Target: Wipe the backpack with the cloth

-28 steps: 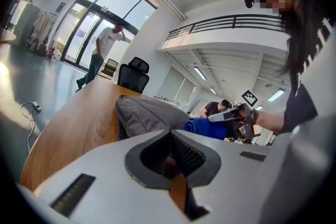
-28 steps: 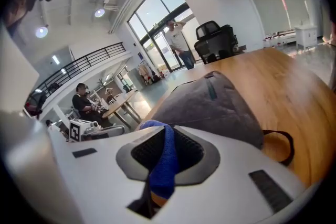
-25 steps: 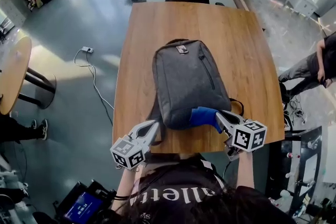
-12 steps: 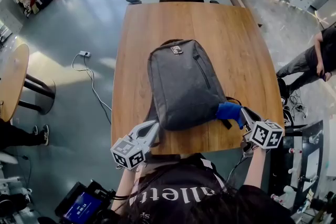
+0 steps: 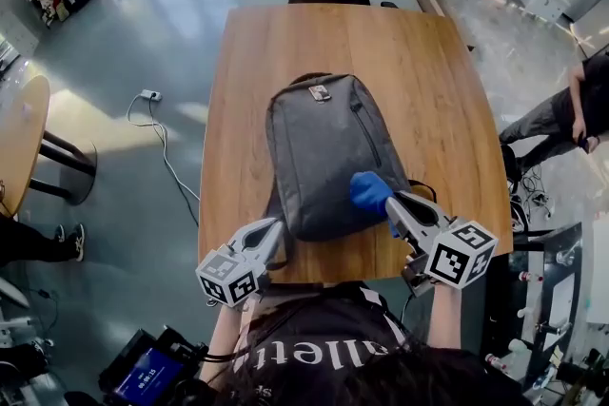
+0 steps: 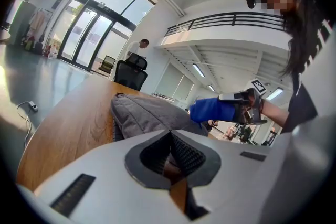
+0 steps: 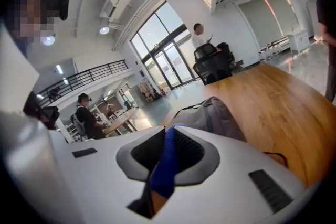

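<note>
backpack (image 5: 328, 157) lying flat on the table (image 5: 285, 43), near the front edge | right gripper (image 5: 392, 203) clamped on the blue cloth (image 5: 369, 190), cloth on the backpack's lower right corner | left gripper (image 5: 274, 229) closed up, nothing in it, just beside the lower left corner

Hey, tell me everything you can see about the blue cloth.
The blue cloth looks like soft fabric, plain bright blue, bunched into a rounded wad. The right tongs are shut on it, with a fold of it standing between the jaws. It sits over the near right part of the grey backpack, which lies on the wooden table, and it appears to press on the backpack's face. Nothing else seems to touch it.
</note>
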`<action>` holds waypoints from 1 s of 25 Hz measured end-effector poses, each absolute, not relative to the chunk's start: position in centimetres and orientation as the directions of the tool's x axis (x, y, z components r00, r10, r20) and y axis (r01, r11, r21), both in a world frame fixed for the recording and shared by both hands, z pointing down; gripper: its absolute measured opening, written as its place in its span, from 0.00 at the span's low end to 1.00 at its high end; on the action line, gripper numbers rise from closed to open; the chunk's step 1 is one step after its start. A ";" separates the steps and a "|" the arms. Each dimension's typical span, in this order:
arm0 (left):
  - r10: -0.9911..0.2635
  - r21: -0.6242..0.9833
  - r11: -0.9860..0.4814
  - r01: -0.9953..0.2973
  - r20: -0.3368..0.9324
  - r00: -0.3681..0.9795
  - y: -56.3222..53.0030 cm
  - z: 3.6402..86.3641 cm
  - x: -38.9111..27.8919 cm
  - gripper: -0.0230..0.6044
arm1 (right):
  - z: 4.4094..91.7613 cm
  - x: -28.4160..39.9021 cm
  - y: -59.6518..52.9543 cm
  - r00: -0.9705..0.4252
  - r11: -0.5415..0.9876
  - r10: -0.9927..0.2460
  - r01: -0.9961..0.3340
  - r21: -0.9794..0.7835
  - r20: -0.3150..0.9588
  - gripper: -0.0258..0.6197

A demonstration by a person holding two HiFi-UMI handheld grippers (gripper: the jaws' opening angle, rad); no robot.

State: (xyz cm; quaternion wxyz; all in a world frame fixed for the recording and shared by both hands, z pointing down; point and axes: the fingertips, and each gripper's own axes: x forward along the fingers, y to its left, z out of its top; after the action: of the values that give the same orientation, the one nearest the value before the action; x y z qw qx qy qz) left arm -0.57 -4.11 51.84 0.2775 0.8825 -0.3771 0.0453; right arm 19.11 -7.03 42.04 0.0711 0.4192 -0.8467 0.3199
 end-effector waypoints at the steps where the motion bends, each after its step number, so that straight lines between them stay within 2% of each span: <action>1: -0.642 0.457 -0.559 -0.692 0.289 0.710 -3.9 51.8 -0.5 0.04 | 41.8 17.4 -7.1 -0.672 0.475 -0.641 -0.727 -0.496 0.371 0.13; 8: -0.659 0.461 -0.540 -0.705 0.290 0.694 -4.6 52.2 -1.7 0.04 | 43.8 5.2 -9.1 -0.810 0.630 -0.457 -0.587 -0.509 0.368 0.13; 13: -0.678 0.464 -0.516 -0.720 0.292 0.674 -4.6 52.5 -3.1 0.04 | 46.7 1.6 -10.4 -0.804 0.648 -0.412 -0.589 -0.483 0.428 0.13; 18: -0.674 0.468 -0.520 -0.714 0.288 0.680 -4.6 52.3 -3.2 0.04 | 47.2 3.9 -11.7 -0.765 0.596 -0.464 -0.643 -0.481 0.447 0.13; 25: -0.645 0.472 -0.549 -0.690 0.286 0.708 -5.0 52.7 -1.3 0.04 | 47.5 12.8 -13.7 -0.647 0.463 -0.603 -0.761 -0.454 0.468 0.13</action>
State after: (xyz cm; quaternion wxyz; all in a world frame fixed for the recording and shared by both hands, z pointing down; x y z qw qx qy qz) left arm -1.33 -5.03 52.71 0.2854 0.8791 -0.3798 0.0395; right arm 12.80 -13.72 47.48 0.1212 0.4026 -0.8468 0.3259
